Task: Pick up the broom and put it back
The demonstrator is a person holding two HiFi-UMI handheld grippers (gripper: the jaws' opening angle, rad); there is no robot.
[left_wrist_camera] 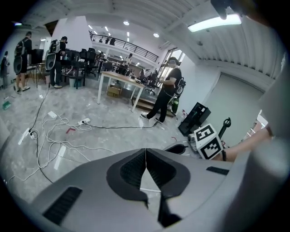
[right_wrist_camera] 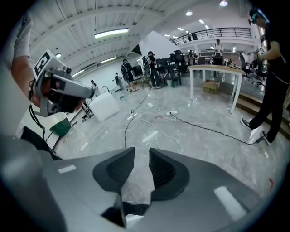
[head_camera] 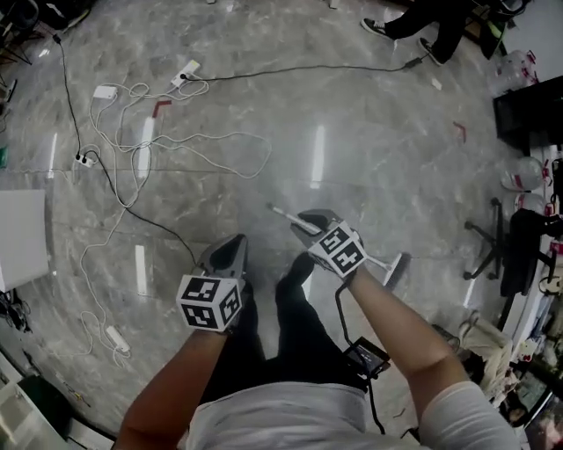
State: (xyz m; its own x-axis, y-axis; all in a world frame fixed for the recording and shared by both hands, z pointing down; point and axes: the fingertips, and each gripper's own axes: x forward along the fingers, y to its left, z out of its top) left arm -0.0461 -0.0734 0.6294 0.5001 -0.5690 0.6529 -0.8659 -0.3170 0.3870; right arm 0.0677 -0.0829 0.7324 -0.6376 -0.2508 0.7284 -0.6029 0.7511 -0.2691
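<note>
The broom (head_camera: pixel 383 262) lies on the grey marble floor: a thin pale handle slants from the centre down to the right and ends in a small head. My right gripper (head_camera: pixel 310 217) hovers over the handle's middle. Its jaws stand apart with only floor between them in the right gripper view (right_wrist_camera: pixel 141 154). My left gripper (head_camera: pixel 230 244) hangs lower left of it, away from the broom. Its jaws are shut together on nothing in the left gripper view (left_wrist_camera: pixel 146 152). Neither gripper view shows the broom.
White cables (head_camera: pixel 132 149) and a power strip (head_camera: pixel 186 72) sprawl over the floor at upper left. A white box (head_camera: pixel 22 237) stands at the left edge and an office chair (head_camera: pixel 515 250) at the right. Another person's feet (head_camera: pixel 413 26) show at the top.
</note>
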